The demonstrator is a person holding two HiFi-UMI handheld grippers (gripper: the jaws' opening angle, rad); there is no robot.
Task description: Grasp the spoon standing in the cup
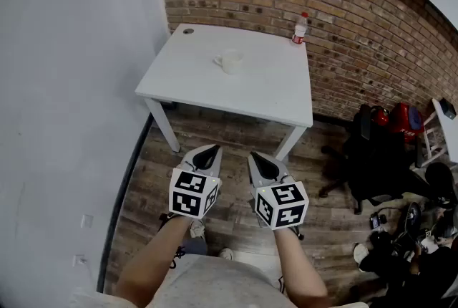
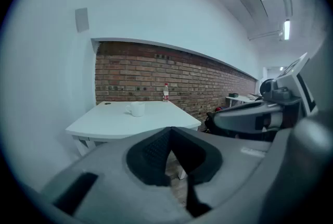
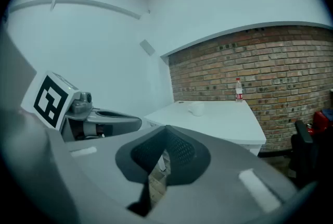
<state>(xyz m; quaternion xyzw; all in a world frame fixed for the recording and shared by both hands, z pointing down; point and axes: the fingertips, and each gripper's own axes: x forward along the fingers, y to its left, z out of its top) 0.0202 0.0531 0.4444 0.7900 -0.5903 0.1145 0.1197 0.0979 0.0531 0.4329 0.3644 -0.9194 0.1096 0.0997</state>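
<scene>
Down near the waist, left hand-held gripper (image 1: 212, 149) and right hand-held gripper (image 1: 256, 156) are both pinched closed on nothing, well apart from the cup (image 1: 230, 61) on the tabletop (image 1: 272, 92), spoon too small to spot, so it's approach next, then open up.

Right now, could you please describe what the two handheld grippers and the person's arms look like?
The left gripper and right gripper have grey bodies with black ribbed pads tapering to a point. Each carries a white cube printed with black square markers. The forearms are unsleeved; no cables show.
</scene>
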